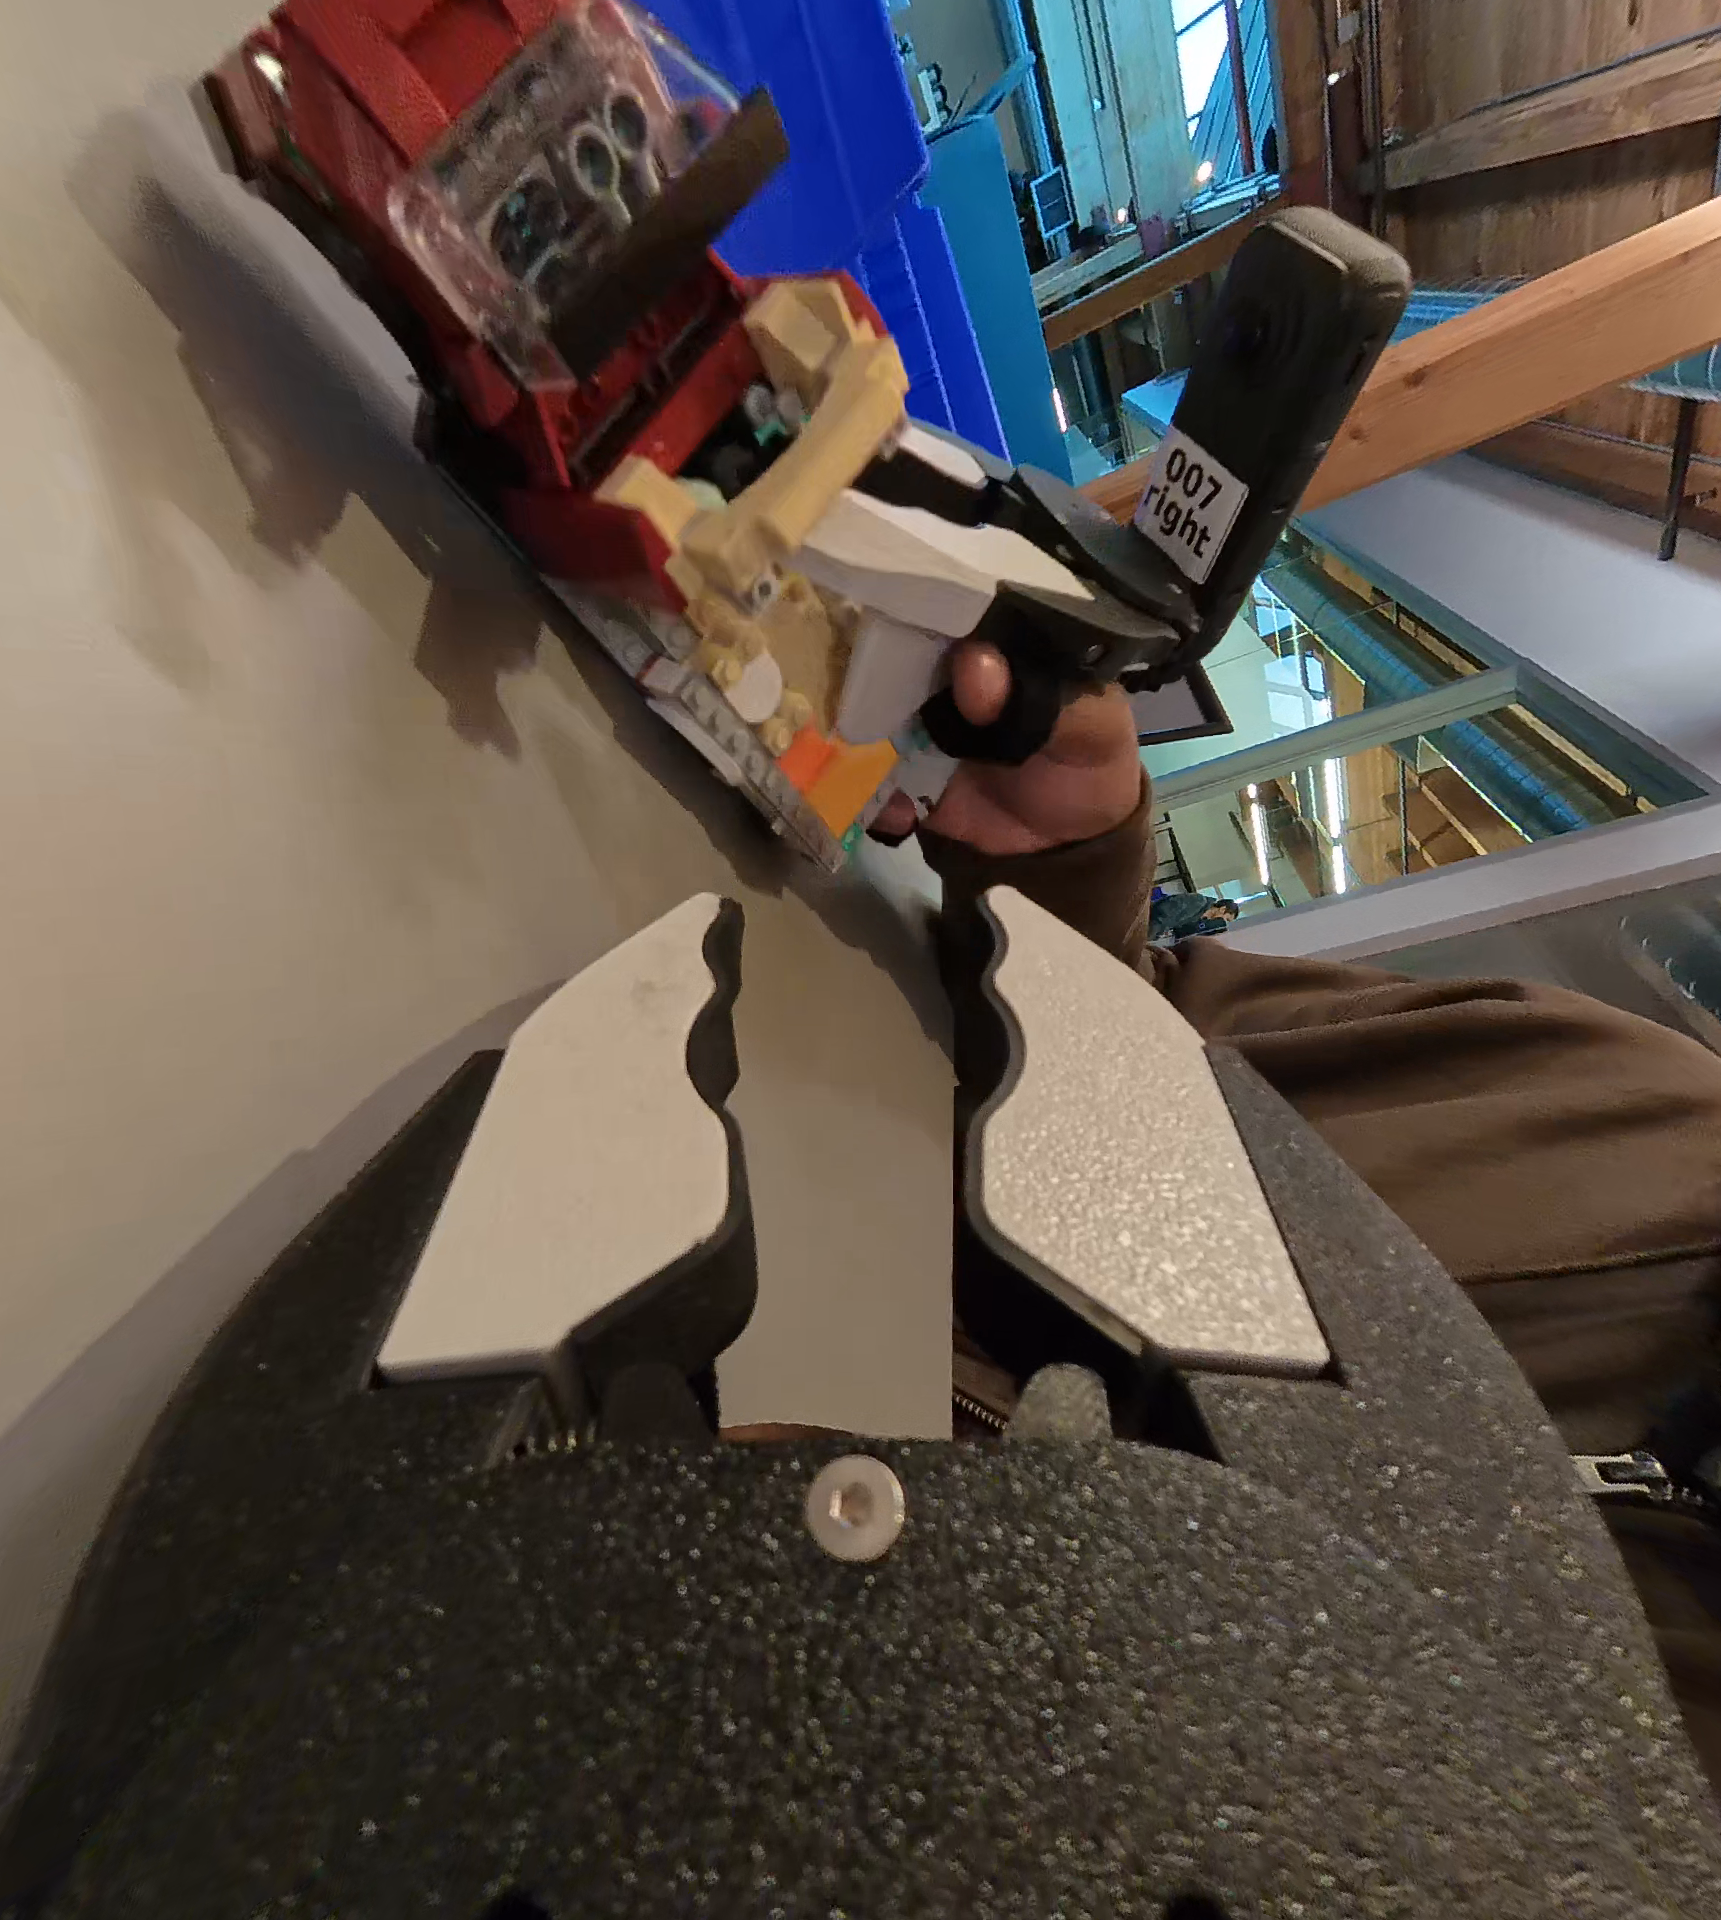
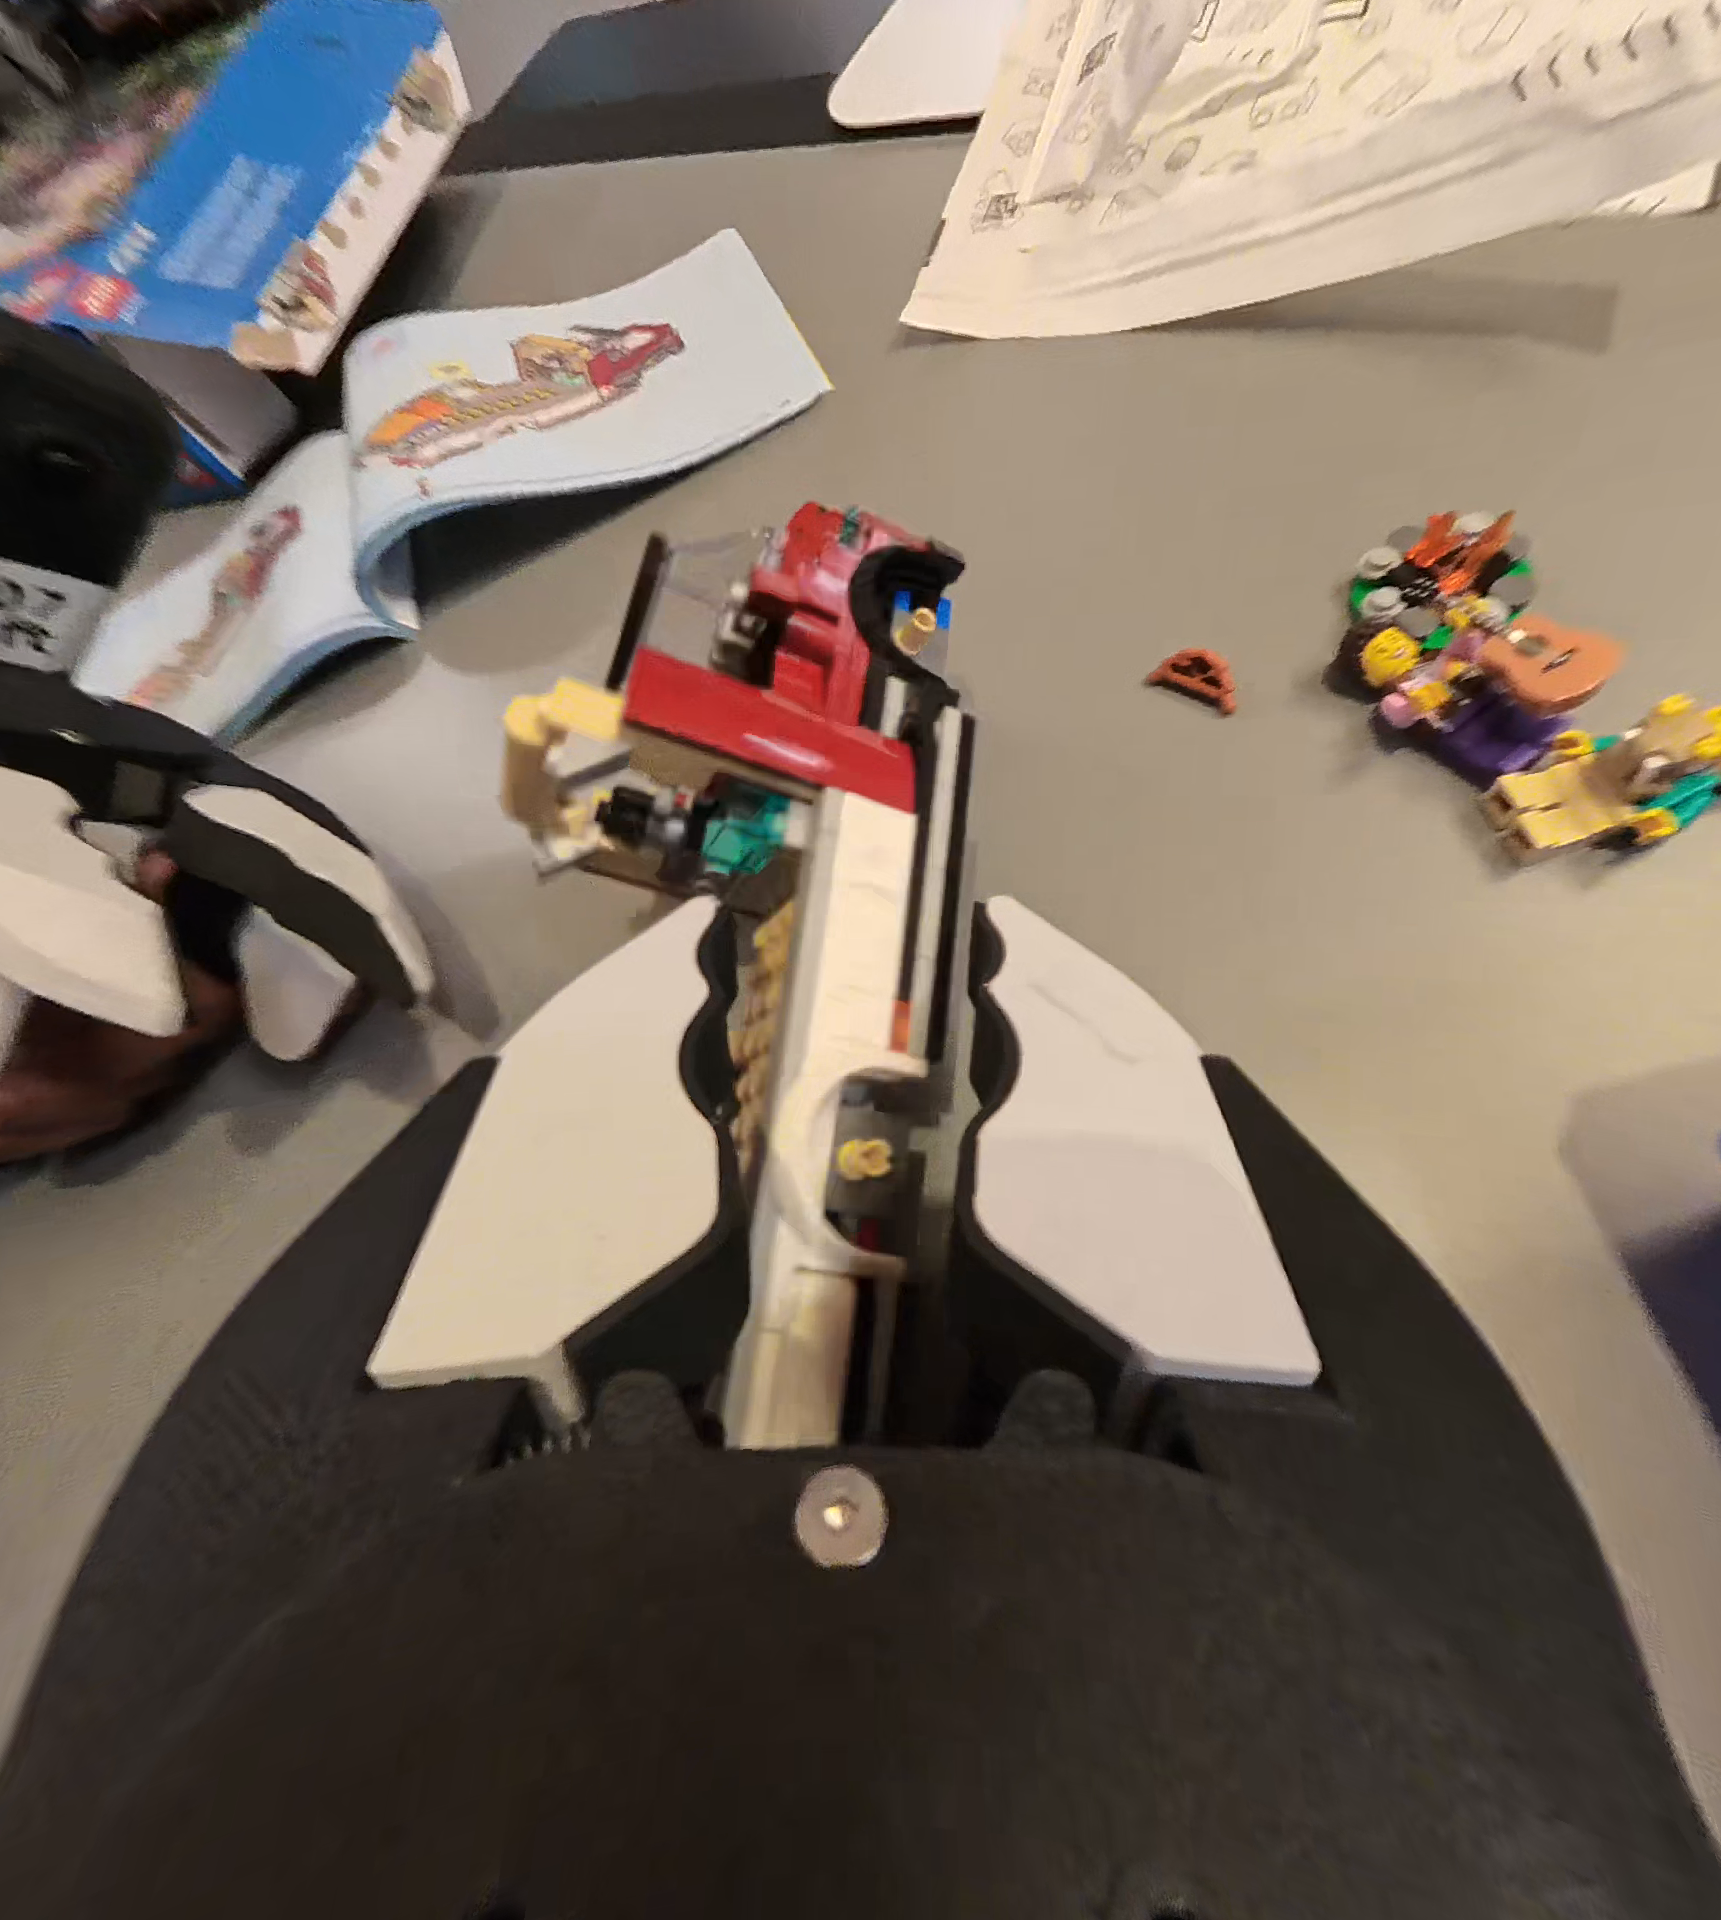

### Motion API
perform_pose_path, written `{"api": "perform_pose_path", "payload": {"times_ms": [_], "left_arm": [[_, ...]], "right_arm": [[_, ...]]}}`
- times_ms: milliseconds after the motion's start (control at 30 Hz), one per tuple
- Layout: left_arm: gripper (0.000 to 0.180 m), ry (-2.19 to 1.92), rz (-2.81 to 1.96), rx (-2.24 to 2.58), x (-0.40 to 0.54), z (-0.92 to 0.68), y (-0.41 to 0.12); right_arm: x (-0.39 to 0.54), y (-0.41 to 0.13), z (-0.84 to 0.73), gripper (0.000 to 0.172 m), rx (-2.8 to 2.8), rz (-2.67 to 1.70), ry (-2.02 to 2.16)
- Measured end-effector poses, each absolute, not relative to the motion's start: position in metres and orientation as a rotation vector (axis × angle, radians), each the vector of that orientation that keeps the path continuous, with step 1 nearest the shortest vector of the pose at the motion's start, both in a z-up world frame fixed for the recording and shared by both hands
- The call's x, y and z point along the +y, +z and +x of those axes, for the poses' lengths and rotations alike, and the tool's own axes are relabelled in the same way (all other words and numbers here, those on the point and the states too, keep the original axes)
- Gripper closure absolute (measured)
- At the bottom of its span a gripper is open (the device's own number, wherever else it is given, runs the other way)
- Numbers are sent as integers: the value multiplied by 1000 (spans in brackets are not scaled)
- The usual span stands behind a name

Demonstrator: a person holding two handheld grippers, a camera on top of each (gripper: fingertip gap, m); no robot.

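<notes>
Surface: grey tabletop (image 2: pixel 1199 436) strewn with toy-brick parts and papers; wooden beams and blue bins show behind in the left wrist view.
Model: a red, white and tan brick-built vehicle (image 2: pixel 814 748) lies lengthwise between the fingers of the right gripper (image 2: pixel 840 935), its red cab pointing to the far side, its white and tan rear reaching back toward the gripper's base.
Right gripper: jaws set round the model's rear, one pad on either side of it; the left wrist view shows the same gripper (image 1: pixel 835 582) with its white fingers about the tan end of the model (image 1: pixel 627 343).
Left gripper: (image 1: pixel 851 914) jaws apart with only bare tabletop between them, near the model's grey base edge but not touching it; in the right wrist view it sits to the left of the model (image 2: pixel 212 862), apart from it.
Hand: a hand (image 1: pixel 1032 758) in a brown sleeve grips the right gripper's handle.
Around: open instruction booklet (image 2: pixel 565 384) and blue box (image 2: pixel 212 177) far left; printed sheets (image 2: pixel 1355 145) far right; small brown piece (image 2: pixel 1194 677) and a cluster of minifigures (image 2: pixel 1521 707) to the right.
</notes>
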State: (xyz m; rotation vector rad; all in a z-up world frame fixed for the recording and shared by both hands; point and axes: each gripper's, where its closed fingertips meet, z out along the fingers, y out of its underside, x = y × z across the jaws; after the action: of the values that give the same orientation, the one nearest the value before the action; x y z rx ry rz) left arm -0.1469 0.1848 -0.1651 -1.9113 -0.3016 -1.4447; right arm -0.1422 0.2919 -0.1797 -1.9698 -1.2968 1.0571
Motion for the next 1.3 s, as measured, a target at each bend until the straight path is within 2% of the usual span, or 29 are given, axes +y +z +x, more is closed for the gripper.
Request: {"api": "perform_pose_path", "payload": {"times_ms": [233, 267, 300, 567, 800, 967, 1033, 1167, 1300], "left_arm": [[138, -1497, -1869, -274, 180, -144, -158], [138, -1503, -1865, -269, 179, -143, -158], [138, -1506, -1863, -263, 179, -142, -157], [135, -1339, -1881, -113, 180, -122, -154], [120, -1212, -1931, 41, 175, -108, -156], [117, -1191, -1935, 63, 174, -107, -155], [117, -1187, -1933, 63, 174, -107, -155], [117, -1189, -1947, 61, 174, -105, -158], [118, -1182, -1939, 54, 175, -107, -157]], "right_arm": [[301, -189, -134, 129, -1356, -2020, 1004], [303, -191, -132, 141, -1375, -2016, 970], [306, -195, -129, 144, -1400, -2011, 912], [308, -192, -126, 142, -1356, -2015, 1020], [292, -138, -103, 131, -1451, -1654, 1220], [278, -175, -58, 98, -1773, -1595, 974], [271, -189, -47, 91, -1856, -1578, 897], [251, -206, -46, 90, -1923, -1600, 831], [223, -202, -61, 101, -1904, -1640, 894]]}}
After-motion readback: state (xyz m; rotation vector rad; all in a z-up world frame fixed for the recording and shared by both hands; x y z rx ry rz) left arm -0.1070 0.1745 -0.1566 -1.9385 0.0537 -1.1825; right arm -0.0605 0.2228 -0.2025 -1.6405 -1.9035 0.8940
